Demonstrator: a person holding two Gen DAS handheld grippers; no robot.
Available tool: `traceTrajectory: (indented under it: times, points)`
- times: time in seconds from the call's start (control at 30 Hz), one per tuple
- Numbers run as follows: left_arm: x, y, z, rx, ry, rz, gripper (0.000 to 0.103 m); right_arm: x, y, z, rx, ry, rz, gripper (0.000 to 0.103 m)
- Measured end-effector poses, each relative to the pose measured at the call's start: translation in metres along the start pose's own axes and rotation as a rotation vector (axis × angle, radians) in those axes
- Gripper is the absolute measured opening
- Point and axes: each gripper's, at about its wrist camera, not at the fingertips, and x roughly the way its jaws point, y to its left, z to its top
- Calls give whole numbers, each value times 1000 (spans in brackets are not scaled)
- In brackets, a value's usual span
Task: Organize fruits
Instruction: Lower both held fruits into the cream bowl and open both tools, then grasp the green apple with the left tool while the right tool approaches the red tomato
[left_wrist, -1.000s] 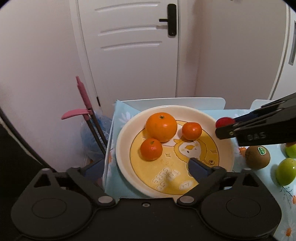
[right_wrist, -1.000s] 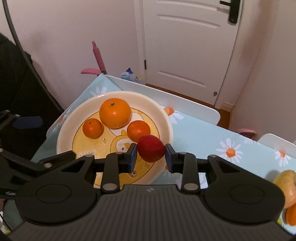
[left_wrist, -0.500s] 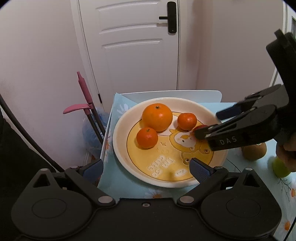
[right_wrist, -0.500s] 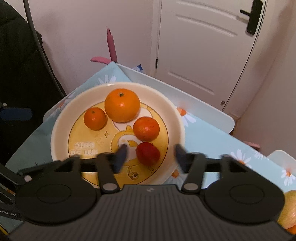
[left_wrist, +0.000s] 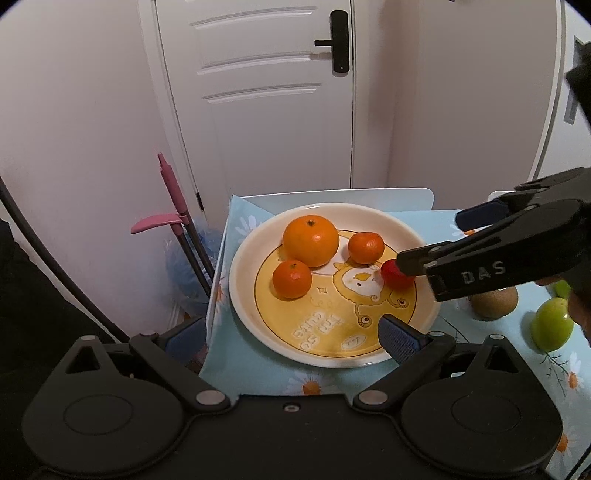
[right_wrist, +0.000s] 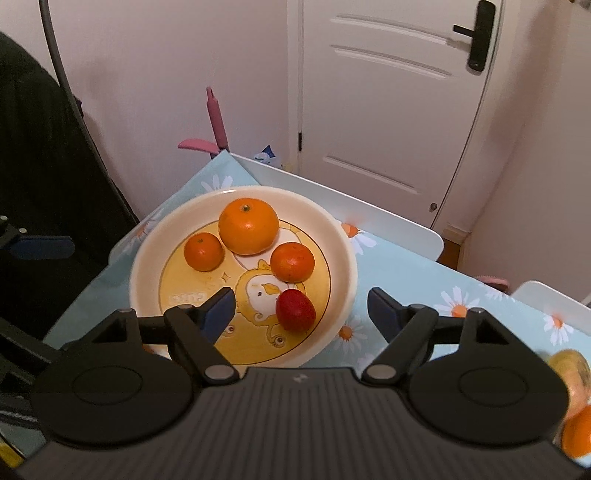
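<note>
A cream plate (right_wrist: 343, 258) with a yellow cartoon centre holds a large orange (right_wrist: 248, 226), two small mandarins (right_wrist: 204, 252) (right_wrist: 292, 261) and a small red fruit (right_wrist: 295, 310). My right gripper (right_wrist: 301, 308) hovers over the plate's near right side. Its jaws are opening, and the red fruit lies free on the plate below them, untouched by either pad. In the left wrist view this gripper (left_wrist: 432, 240) reaches in from the right above the red fruit (left_wrist: 395, 275). My left gripper (left_wrist: 293, 338) stands open and empty at the plate's (left_wrist: 240, 295) near rim.
A kiwi (left_wrist: 493, 301) and a green fruit (left_wrist: 550, 328) lie on the daisy tablecloth right of the plate. A yellowish fruit (right_wrist: 569, 376) and an orange (right_wrist: 578, 432) sit at the right wrist view's lower right. Pink-handled tools (left_wrist: 173, 206) lean left of the table; a white door stands behind.
The right gripper carried the red fruit over the plate, set it down beside the right mandarin and spread its jaws off it. The left gripper stayed open and nearly still.
</note>
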Motion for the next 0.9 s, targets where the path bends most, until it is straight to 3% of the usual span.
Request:
traceTrajectory:
  times: [0.13, 0.63, 0.9]
  points:
    - [-9, 2, 6, -6, -17, 2, 101, -21, -3, -1, 75, -24, -6, 103]
    - [-37, -23, 15, 87, -85, -116, 103, -97, -34, -44, 238, -68, -156, 103]
    - [-54, -65, 7, 96, -91, -113, 103, -131, -72, -82, 220, -75, -170, 103]
